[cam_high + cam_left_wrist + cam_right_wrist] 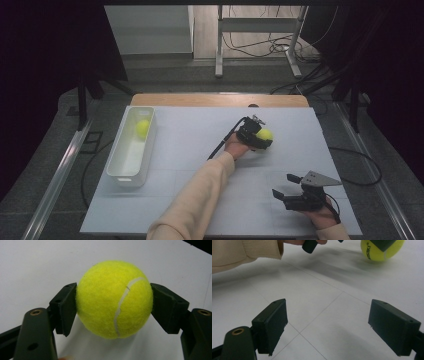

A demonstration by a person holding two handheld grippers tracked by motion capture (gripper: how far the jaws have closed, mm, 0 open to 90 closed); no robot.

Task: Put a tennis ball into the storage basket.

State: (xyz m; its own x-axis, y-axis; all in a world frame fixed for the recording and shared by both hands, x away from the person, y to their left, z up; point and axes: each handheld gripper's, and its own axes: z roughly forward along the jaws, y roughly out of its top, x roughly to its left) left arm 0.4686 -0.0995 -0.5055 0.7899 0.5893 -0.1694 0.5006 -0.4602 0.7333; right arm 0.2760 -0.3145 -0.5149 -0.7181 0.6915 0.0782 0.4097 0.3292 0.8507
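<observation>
Clearly the left hand-held gripper (113, 302) is clamped on the tennis ball (114, 299) at the worktop's (200, 150) far right, while the right hand-held gripper (337, 327) waits with jaws apart, so the felt ball could squirt from the pads if lifted off-centre toward the white bin (131, 150).

This looks like a lab or a recording room set up for tests. Dark curtains (45, 75) close in both sides, loose cables (270, 47) trail across the grey floor (200, 80), and a bare metal frame (260, 30) stands behind. The desk (200, 150) carries a plain white sheet, with metal rails (55, 175) running alongside.
</observation>
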